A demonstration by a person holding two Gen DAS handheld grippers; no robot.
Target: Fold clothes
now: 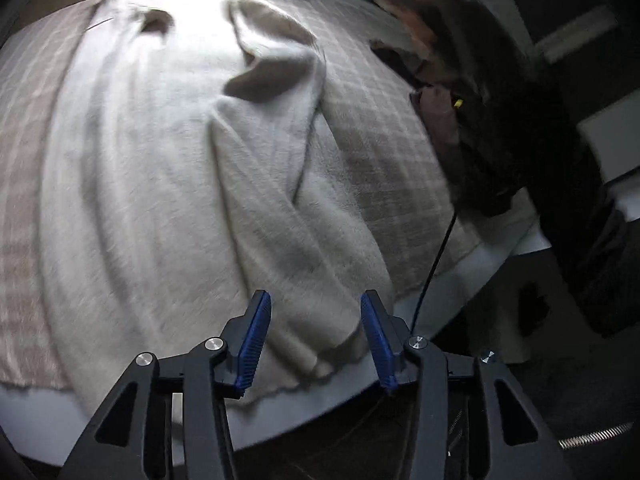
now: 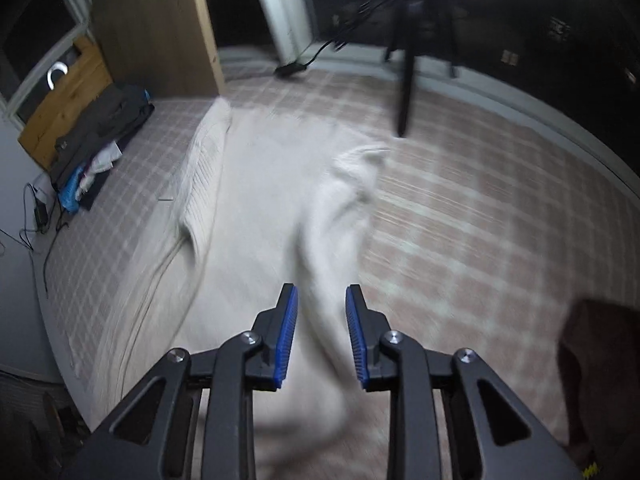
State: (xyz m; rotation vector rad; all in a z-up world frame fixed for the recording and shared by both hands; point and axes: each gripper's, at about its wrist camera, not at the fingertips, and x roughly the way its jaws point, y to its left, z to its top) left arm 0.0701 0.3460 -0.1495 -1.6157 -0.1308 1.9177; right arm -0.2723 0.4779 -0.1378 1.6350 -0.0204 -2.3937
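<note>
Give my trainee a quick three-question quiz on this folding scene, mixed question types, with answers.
1. True or false: the left gripper is shut on the fluffy cream knitted sweater.
2. Which surface lies under the sweater: A) bare wooden floor, B) beige checked cloth, C) blue plastic sheet?
3. What black stand has a leg on the cloth beyond the right gripper?

Key:
1. False; its fingers stand apart, with a sleeve between them.
2. B.
3. A black tripod.

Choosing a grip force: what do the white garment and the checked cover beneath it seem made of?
White garment: seemingly a soft, fuzzy knit, matte, with a ribbed band along one edge. Checked cover: looks like thin woven cloth, flat and matte. Blur leaves both uncertain.
</note>
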